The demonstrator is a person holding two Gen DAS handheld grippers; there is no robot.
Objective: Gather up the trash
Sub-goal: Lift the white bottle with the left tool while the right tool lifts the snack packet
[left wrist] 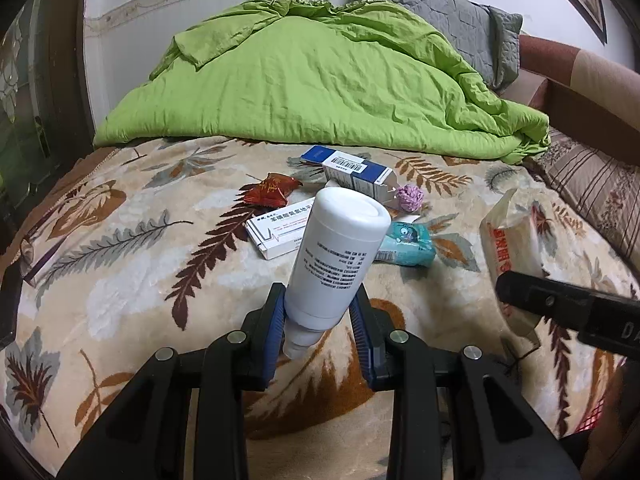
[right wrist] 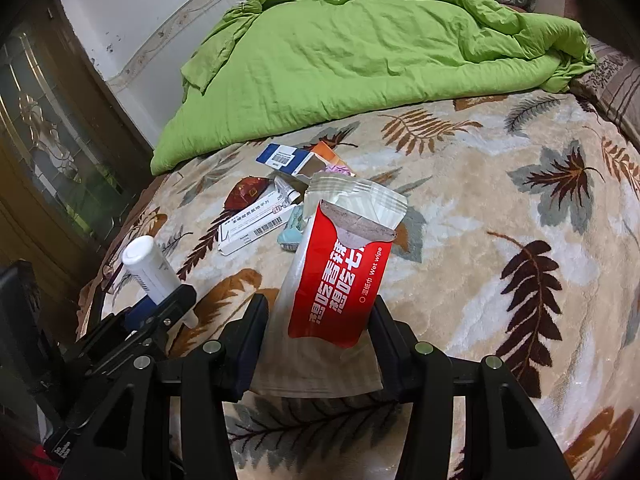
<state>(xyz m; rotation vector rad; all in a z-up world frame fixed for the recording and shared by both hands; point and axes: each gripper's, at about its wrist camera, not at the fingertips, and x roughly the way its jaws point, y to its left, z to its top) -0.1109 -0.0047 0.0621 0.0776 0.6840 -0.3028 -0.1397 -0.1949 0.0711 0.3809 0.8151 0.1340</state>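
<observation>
My left gripper (left wrist: 318, 316) is shut on a white plastic bottle (left wrist: 336, 252), held bottom-forward above the bed; it also shows in the right wrist view (right wrist: 150, 268). My right gripper (right wrist: 320, 320) is shut on a red and white wet-wipe packet (right wrist: 340, 272), seen at the right of the left wrist view (left wrist: 514, 248). On the leaf-patterned blanket (left wrist: 140, 280) lie a red snack wrapper (left wrist: 270, 194), a white medicine box (left wrist: 278, 230), a blue and white box (left wrist: 352, 170), a pink crumpled ball (left wrist: 410, 197) and a teal packet (left wrist: 408, 244).
A green duvet (left wrist: 320, 80) is heaped at the back of the bed, with a grey pillow (left wrist: 452, 28) behind it. A striped cushion (left wrist: 600, 196) lies at the right. A dark wooden cabinet (right wrist: 48, 152) stands at the left.
</observation>
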